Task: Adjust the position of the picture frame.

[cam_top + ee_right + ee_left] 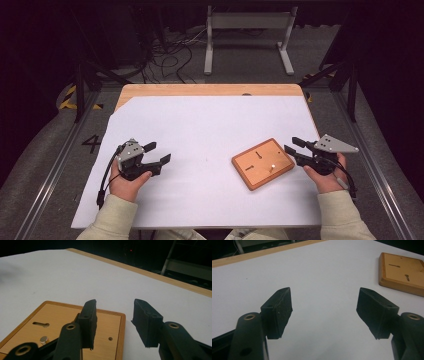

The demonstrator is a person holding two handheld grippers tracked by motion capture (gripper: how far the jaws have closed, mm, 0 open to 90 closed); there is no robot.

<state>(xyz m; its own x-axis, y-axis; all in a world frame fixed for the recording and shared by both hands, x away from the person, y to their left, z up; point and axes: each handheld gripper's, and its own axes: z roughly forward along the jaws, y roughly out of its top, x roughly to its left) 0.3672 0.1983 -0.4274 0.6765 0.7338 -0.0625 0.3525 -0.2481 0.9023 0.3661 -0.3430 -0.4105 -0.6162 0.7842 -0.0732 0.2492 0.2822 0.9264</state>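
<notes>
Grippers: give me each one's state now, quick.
Left gripper: open, nothing between the jaws.
Right gripper: open, empty, just beside the wooden board.

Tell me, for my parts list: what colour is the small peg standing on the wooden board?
Shiny silver metal; the small peg shows best in the right gripper view.

A white sheet [200, 130] covers the wooden counter [210, 90]. Beyond it, grey floor [310, 55], tangled cables [170, 55], a white metal stand [247, 22]. The room is dark.

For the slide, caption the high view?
Two hand-held grippers, left and right, both open, flank a wooden board lying on white paper.
</notes>
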